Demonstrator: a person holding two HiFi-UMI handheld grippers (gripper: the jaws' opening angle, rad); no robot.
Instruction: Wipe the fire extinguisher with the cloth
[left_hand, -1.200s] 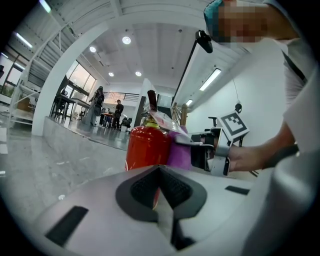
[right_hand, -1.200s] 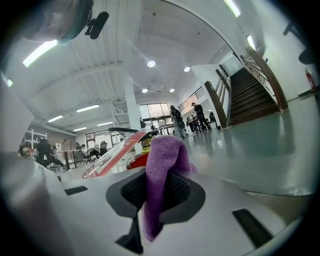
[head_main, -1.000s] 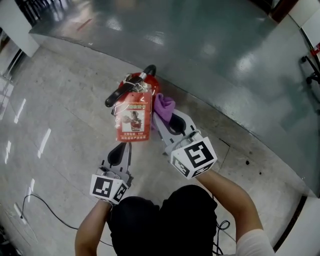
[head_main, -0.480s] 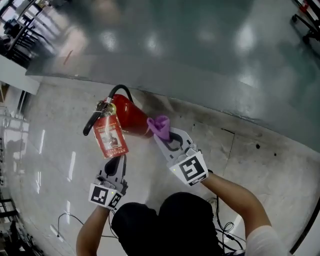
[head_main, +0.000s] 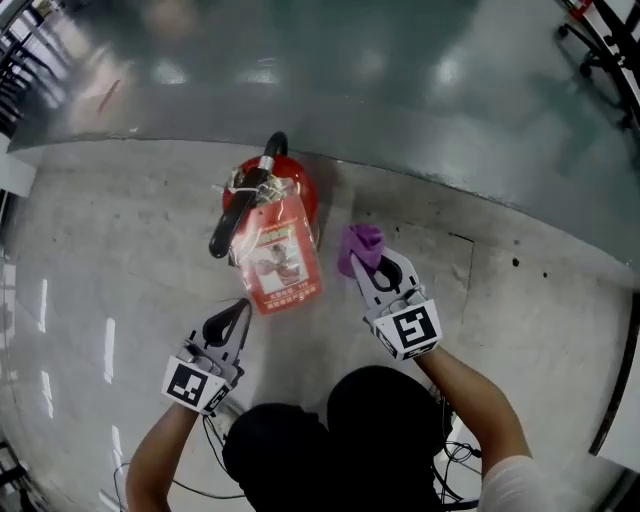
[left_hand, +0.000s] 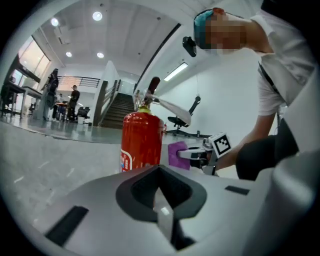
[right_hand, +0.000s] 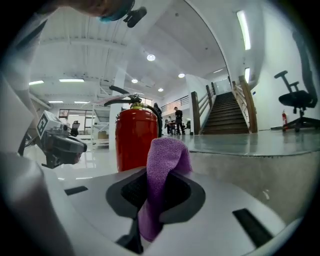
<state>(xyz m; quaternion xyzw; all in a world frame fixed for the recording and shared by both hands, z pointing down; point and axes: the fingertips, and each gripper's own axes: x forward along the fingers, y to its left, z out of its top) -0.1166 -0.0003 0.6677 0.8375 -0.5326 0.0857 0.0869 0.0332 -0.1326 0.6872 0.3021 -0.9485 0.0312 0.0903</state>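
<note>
Cloth of purple microfibre (head_main: 360, 243) is pinched between the closed jaws of the right gripper (head_main: 370, 263), just beside the upright red metal fire extinguisher (head_main: 303, 200), within wiping reach. The left gripper (head_main: 238, 312) is closed on nothing and kept back.

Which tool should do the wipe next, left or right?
Right. The right tool is shut on the cloth, close beside the extinguisher; the left tool is shut and empty.

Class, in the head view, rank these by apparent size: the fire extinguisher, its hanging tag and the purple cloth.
1-2. fire extinguisher and hanging tag: they look about alike. The extinguisher is seen end-on from above, so I won't rank them.
3. purple cloth: clearly smallest.
</note>
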